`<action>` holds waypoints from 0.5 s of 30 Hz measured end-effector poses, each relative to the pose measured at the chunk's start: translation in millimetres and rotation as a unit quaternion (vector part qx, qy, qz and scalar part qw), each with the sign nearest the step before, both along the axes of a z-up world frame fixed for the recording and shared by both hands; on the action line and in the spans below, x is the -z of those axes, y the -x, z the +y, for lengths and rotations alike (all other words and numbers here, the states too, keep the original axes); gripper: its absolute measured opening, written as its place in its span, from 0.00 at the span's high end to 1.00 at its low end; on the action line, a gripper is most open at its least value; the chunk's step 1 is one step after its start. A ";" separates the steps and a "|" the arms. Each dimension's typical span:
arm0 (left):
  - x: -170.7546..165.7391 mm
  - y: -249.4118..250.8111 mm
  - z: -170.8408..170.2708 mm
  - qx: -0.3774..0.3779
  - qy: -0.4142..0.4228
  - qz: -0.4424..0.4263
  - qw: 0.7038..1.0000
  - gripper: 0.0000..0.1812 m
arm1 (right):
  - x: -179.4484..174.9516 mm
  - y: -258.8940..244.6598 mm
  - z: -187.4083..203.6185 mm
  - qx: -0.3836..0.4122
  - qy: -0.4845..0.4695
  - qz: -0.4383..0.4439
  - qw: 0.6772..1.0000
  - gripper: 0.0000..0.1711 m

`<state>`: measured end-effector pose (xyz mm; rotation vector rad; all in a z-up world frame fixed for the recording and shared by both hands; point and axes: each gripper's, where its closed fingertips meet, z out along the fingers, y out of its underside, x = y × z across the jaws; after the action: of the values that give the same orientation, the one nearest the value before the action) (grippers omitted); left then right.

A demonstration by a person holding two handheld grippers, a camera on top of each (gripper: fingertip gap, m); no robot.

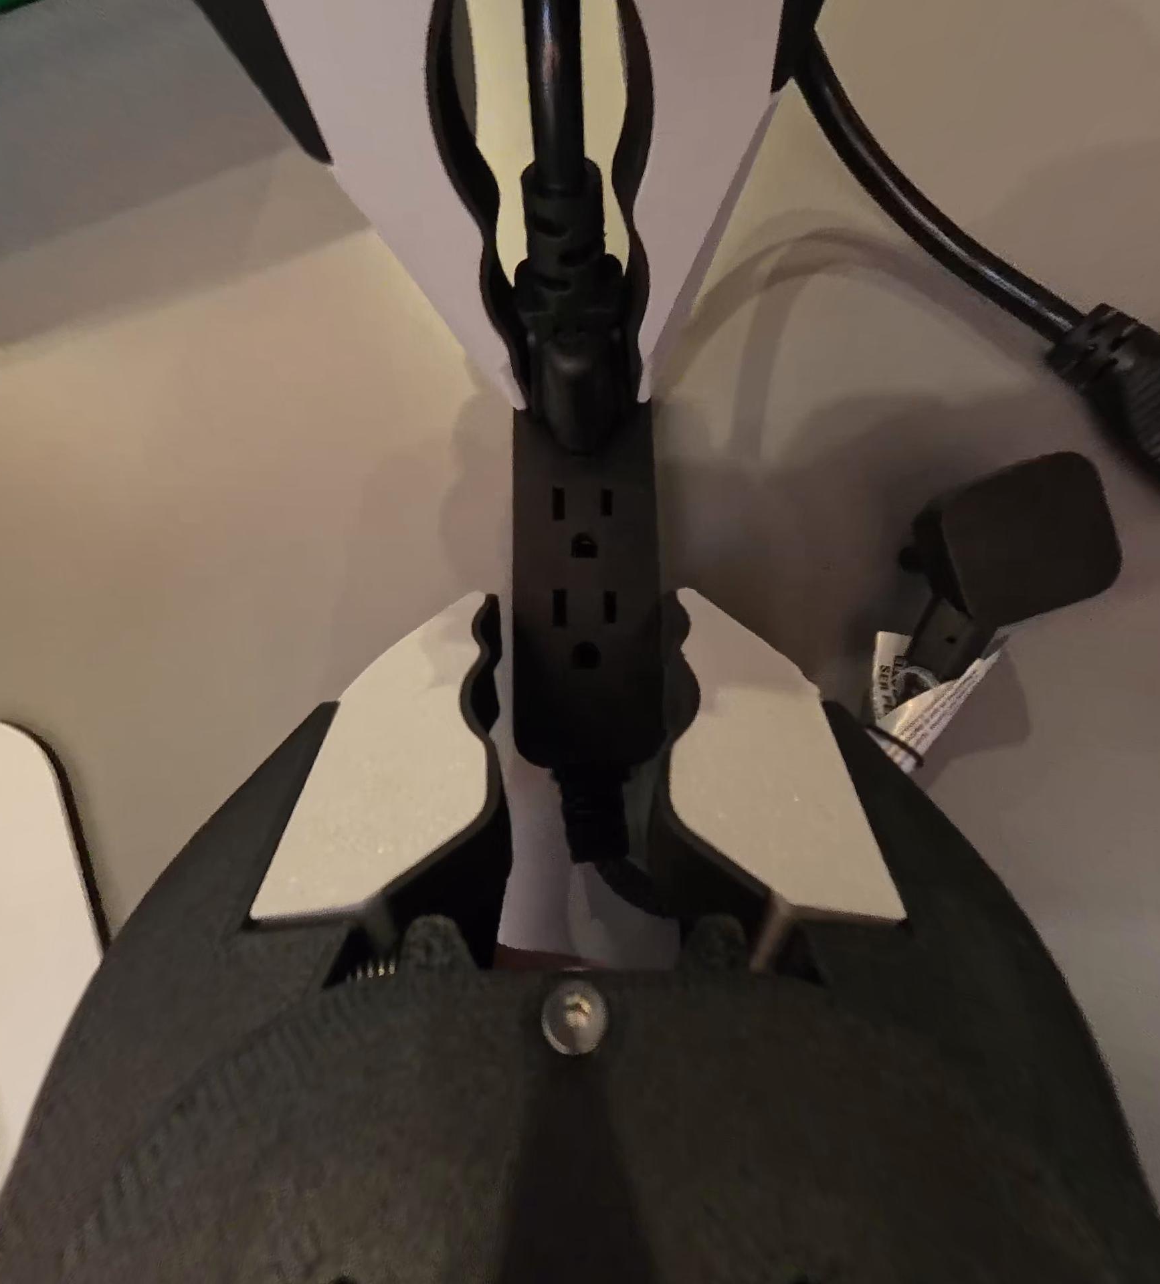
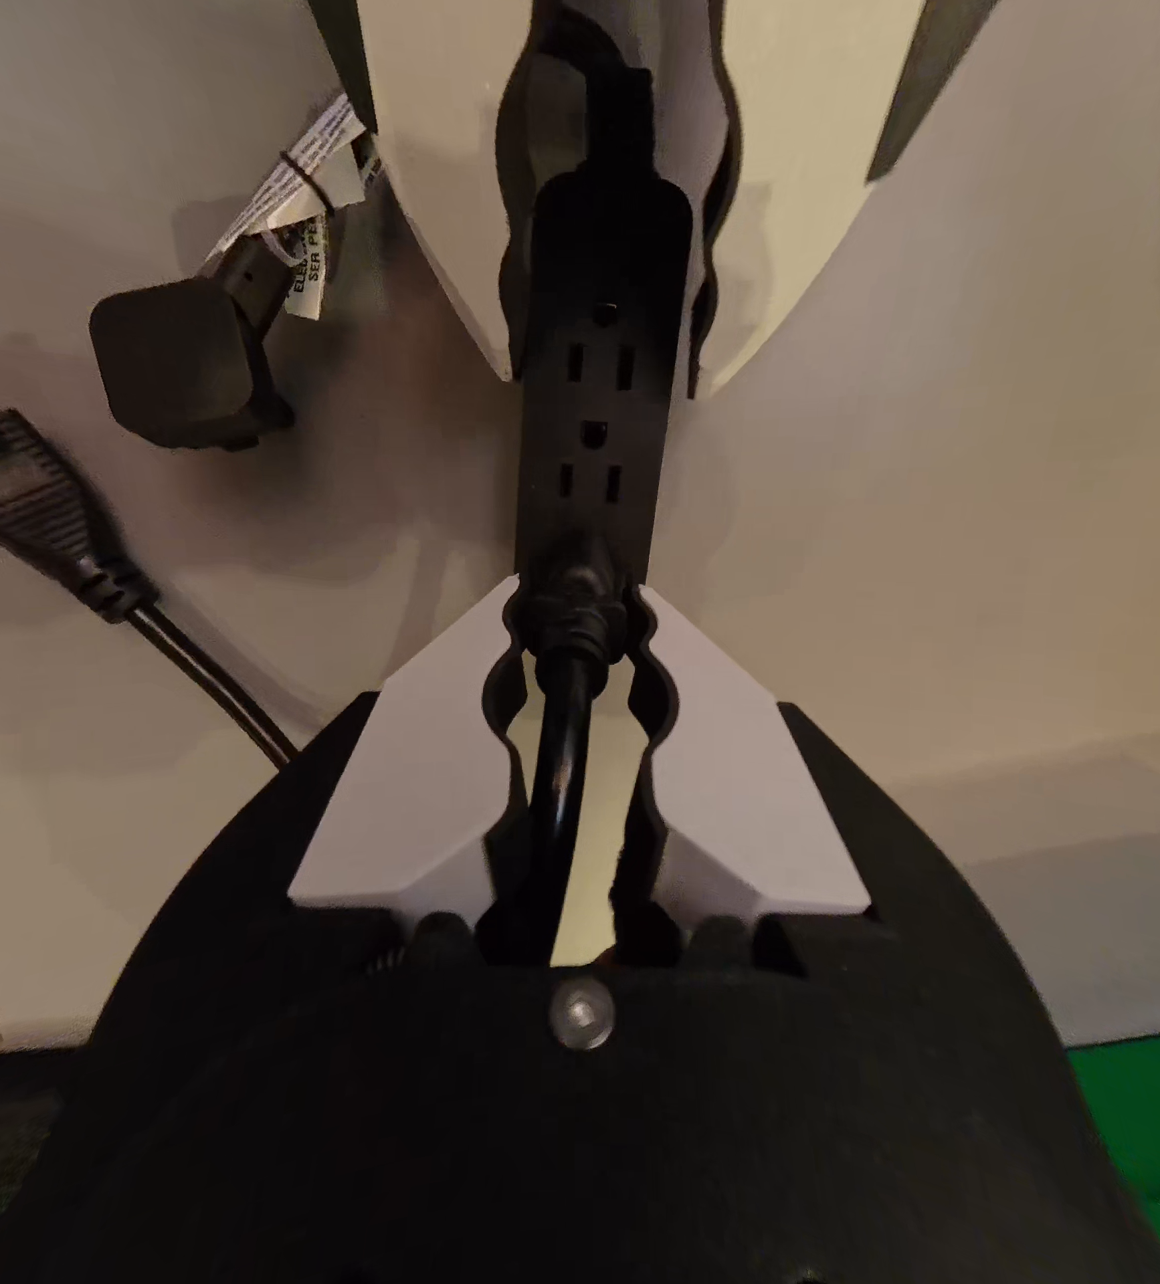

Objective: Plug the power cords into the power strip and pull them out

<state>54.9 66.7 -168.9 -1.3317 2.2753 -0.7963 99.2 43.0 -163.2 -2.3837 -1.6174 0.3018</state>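
The long black three-outlet power strip (image 1: 587,590) lies flat on the pale beige surface (image 1: 216,521). The left gripper (image 1: 587,667) clamps the strip's cord end between its white fingers. Facing it, the right gripper (image 2: 574,615) is clenched on the black moulded plug (image 2: 574,590) seated in the far outlet. A black square adapter plug (image 1: 1022,535) and a ribbed black connector (image 1: 1147,389) lie beside the strip, apart from it.

Pale table (image 1: 181,521) bearing black power strip (image 1: 585,577), loose plugs, tagged cord.
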 end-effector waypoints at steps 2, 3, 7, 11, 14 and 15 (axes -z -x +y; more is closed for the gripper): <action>0.6 -1.7 -2.5 -0.004 0.008 0.006 1.000 0.75 | 0.0 -1.8 -0.1 -0.021 -0.001 -0.001 1.000 0.86; 0.4 -2.3 -3.7 -0.007 0.014 0.006 1.000 0.75 | 0.0 -2.7 -0.3 -0.030 -0.001 -0.003 1.000 0.86; -4.9 -2.7 -5.4 0.000 0.004 -0.008 1.000 0.74 | 0.2 -3.2 -1.4 -0.063 0.003 -0.010 0.998 0.86; -4.2 1.0 -8.7 -0.006 -0.012 0.014 1.000 0.72 | 0.8 -2.3 -3.1 -0.105 0.000 -0.018 0.994 0.86; 0.2 -2.3 -14.1 -0.018 -0.002 0.017 1.000 0.72 | 1.1 -1.7 -3.8 -0.128 0.001 -0.021 0.992 0.86; 1.2 -3.5 -16.1 -0.020 0.003 0.014 1.000 0.73 | 1.1 -1.5 -3.9 -0.131 0.000 -0.022 0.991 0.86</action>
<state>58.3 50.6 -170.1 -1.3958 2.2619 -0.7751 100.7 39.1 -164.4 -2.1909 -1.9537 0.2999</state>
